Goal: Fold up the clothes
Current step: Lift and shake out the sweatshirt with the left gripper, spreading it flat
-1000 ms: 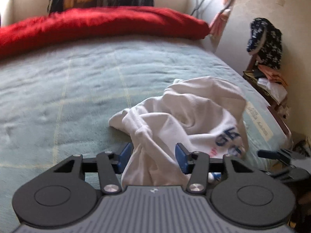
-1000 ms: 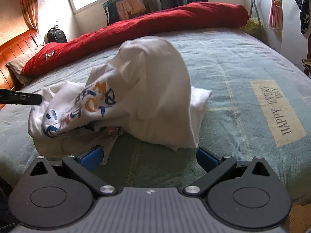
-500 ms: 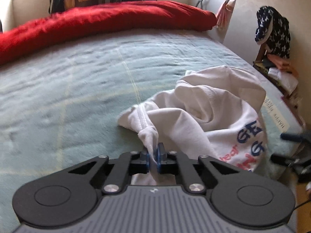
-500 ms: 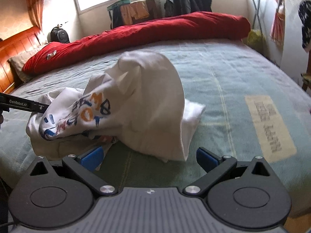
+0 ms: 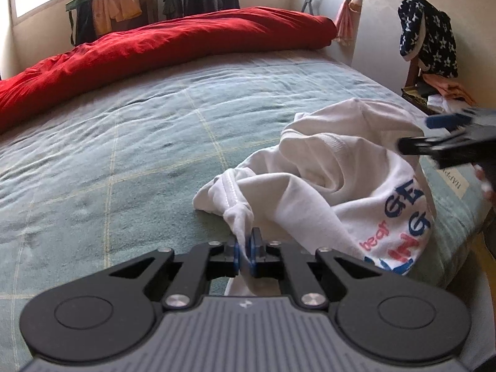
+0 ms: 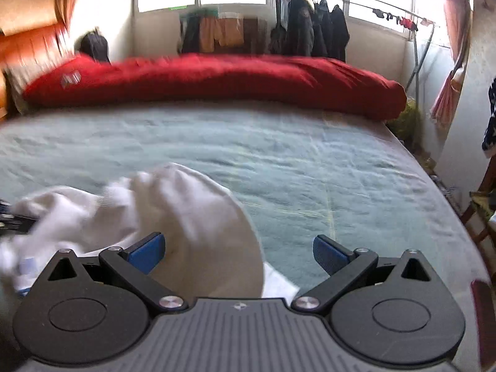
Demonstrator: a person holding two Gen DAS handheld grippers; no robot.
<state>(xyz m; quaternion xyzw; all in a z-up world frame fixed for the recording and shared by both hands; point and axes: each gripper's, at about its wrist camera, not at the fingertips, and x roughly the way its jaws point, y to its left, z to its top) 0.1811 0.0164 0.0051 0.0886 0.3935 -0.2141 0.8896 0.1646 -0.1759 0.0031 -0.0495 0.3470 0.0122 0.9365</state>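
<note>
A crumpled white T-shirt [image 5: 334, 186] with blue and red lettering lies near the front edge of the green bed [image 5: 124, 142]. My left gripper [image 5: 245, 249] is shut on a bunched edge of the shirt's fabric. In the right wrist view the same T-shirt [image 6: 186, 217] shows as a blurred white mound. My right gripper [image 6: 238, 251] stands open above it, its blue pads clear of the cloth. That right gripper [image 5: 446, 136] also reaches in over the shirt at the right edge of the left wrist view.
A rolled red duvet [image 5: 161, 46] runs along the far side of the bed. Clothes hang on a rack [image 6: 303, 34] under the window. A chair piled with garments [image 5: 431, 49] stands to the right of the bed. A wooden headboard [image 6: 28, 46] is at the left.
My left gripper closed on the shirt's bunched edge and has held it since. My right gripper rose and moved forward over the shirt, staying open; its view is now blurred.
</note>
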